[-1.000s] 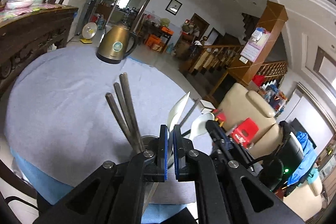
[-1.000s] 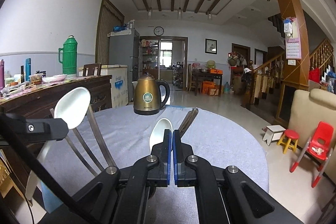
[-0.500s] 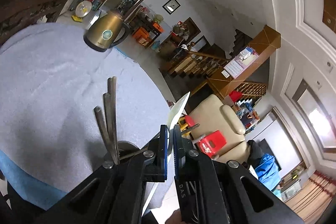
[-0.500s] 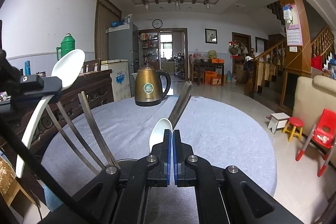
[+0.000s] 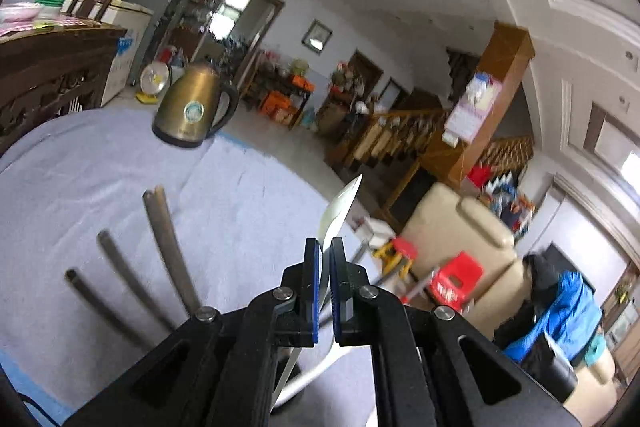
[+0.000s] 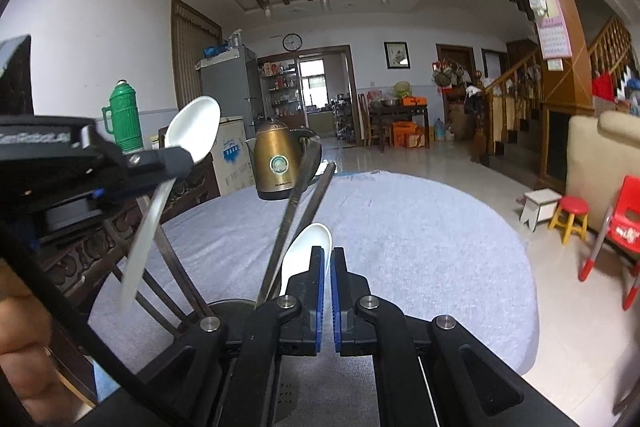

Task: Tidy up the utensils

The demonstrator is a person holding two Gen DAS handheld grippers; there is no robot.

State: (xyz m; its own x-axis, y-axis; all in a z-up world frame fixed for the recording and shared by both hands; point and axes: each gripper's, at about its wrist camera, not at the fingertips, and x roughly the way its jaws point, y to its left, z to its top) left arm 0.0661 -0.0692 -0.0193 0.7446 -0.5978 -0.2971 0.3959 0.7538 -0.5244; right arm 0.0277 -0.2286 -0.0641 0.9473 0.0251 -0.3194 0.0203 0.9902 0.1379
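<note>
grey tablecloth (image 6: 420, 227); glossy white spoon (image 6: 198, 129).

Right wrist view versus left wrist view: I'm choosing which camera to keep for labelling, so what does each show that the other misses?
Only the right wrist view shows the left gripper from the side, shut on a white spoon, plus a second white spoon and the wall clock face-on. Only the left wrist view shows the beige armchair fully and blue clothing. Both share the brass kettle, grey tablecloth and dark chopsticks.
</note>
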